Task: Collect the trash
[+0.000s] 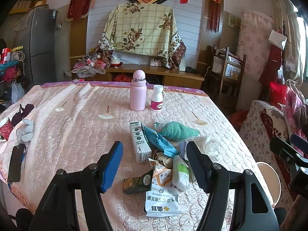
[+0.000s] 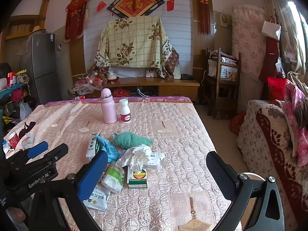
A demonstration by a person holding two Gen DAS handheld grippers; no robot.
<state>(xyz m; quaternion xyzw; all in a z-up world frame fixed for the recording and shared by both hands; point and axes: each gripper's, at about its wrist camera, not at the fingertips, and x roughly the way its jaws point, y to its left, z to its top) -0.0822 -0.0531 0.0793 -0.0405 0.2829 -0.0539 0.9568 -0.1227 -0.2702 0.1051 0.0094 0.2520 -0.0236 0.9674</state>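
A pile of trash lies on the pink quilted table: a white carton, a blue wrapper, a white snack bag, a small dark carton, a white-green packet. The right wrist view adds a crumpled tissue, a white box and a green-striped box. My left gripper is open, hovering just above the pile. My right gripper is open and empty above the pile's right side. The left gripper also shows in the right wrist view.
A pink bottle and a white pill bottle stand at the table's far side. A green towel lies behind the pile. A phone, red cup and grey cloth sit at left. A bin stands right of the table.
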